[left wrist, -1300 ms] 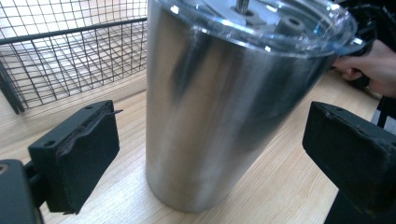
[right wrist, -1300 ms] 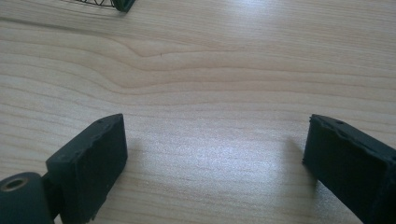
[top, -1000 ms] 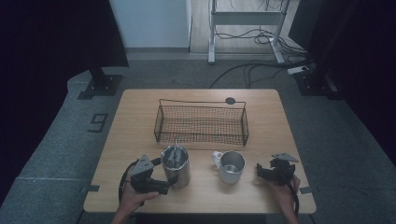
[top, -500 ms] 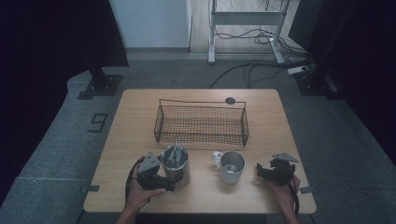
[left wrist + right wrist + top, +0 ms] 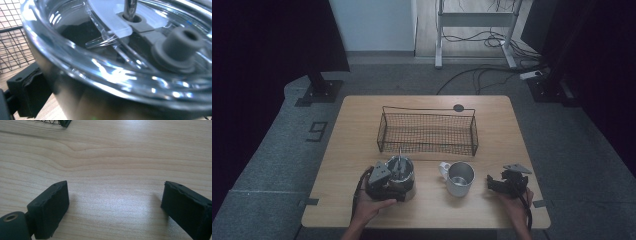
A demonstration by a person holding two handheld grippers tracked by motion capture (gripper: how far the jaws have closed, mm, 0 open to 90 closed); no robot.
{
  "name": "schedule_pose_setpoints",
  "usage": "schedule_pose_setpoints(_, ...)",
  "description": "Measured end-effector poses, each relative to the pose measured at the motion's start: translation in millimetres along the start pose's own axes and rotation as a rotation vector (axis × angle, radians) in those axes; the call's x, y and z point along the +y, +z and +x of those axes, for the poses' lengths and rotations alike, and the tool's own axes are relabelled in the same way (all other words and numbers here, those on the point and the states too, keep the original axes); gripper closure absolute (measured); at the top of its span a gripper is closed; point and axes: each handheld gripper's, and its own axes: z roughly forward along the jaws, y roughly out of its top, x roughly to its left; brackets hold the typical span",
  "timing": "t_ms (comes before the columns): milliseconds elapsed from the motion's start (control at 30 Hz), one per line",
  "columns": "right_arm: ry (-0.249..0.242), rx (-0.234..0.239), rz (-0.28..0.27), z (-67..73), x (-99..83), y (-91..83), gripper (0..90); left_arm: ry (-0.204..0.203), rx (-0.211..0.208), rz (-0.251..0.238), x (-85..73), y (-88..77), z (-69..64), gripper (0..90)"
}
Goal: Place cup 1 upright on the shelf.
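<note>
A steel pot (image 5: 401, 170) with a clear lid and an upright rod stands near the table's front left. My left gripper (image 5: 391, 186) is pressed up against its near side, held by a hand. In the left gripper view the pot (image 5: 82, 100) stands very close, with one black pad (image 5: 27, 92) beside its wall; the other jaw is hidden, so I cannot tell whether it grips. A steel mug (image 5: 459, 177) stands to the right. My right gripper (image 5: 493, 184) rests right of the mug, pointing at it. Its jaws (image 5: 115, 202) are apart over bare wood and have just been closing on nothing.
A black wire basket (image 5: 427, 132) stands behind the pot and mug in the middle of the wooden table (image 5: 362, 125). A small dark disc (image 5: 458, 107) lies near the far edge. The basket's corner (image 5: 63, 122) shows in the right gripper view.
My left gripper has slid right, from beside the pot to right up against it. The right gripper, mug and basket have kept their places.
</note>
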Motion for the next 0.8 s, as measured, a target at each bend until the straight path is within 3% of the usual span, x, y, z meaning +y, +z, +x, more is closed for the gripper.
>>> schedule_pose_setpoints(367, 0.002, -0.002, -0.001, -0.1, 0.0, -0.1, 7.6, 0.044, 0.012, -0.022, -1.1, -0.8, -0.5, 2.8)
schedule_pose_setpoints(600, 0.004, -0.004, -0.001, -0.2, 0.0, -0.2, 7.8, 0.053, 0.027, -0.031, -0.7, -1.7, -1.2, 3.5)
schedule_pose_setpoints(800, 0.004, -0.005, -0.001, -0.3, 0.0, -0.3, 8.1, 0.037, 0.041, -0.038, -0.3, -4.0, 1.2, 4.0)
